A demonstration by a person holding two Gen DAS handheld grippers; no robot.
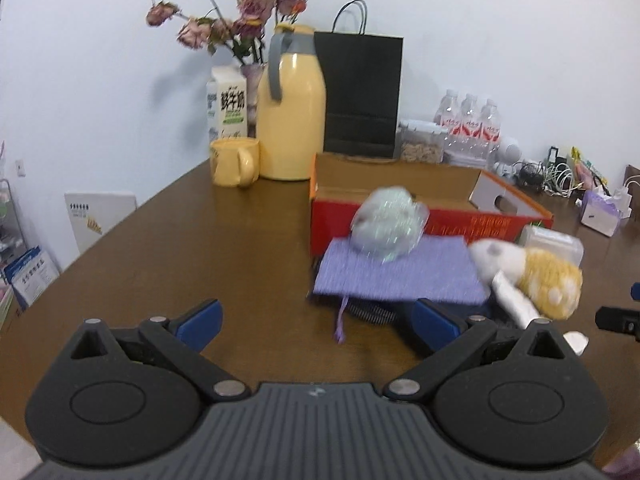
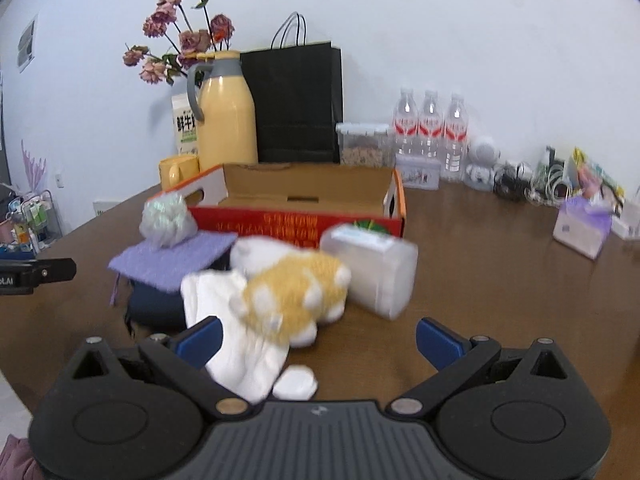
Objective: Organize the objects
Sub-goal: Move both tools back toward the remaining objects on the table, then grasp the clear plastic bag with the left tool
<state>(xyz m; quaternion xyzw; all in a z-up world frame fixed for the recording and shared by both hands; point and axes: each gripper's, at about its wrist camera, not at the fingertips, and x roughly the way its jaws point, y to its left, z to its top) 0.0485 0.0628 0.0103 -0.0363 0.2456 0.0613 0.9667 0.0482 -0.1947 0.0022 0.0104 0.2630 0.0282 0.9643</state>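
This looks like an office or meeting room used casually, perhaps in a home. A large brown wooden bench (image 1: 248,240) stands against a plain white wall (image 2: 440,40). Along its far edge sit a yellow thermos jug (image 1: 290,116), a matching mug (image 1: 234,162), a milk carton (image 1: 227,104), dried roses (image 1: 240,12), a black paper bag (image 2: 298,104), 3 water bottles (image 2: 430,124) and, far right, tangled charging cables (image 2: 548,184).

My left gripper (image 1: 318,322) hangs low over the worktop (image 1: 200,248) with its blue-padded fingers (image 1: 200,322) spread wide, nothing between them. My right gripper (image 2: 318,338) is level beside it, jaws equally wide and empty. Each gripper's black tip shows at the edge of the other's view.
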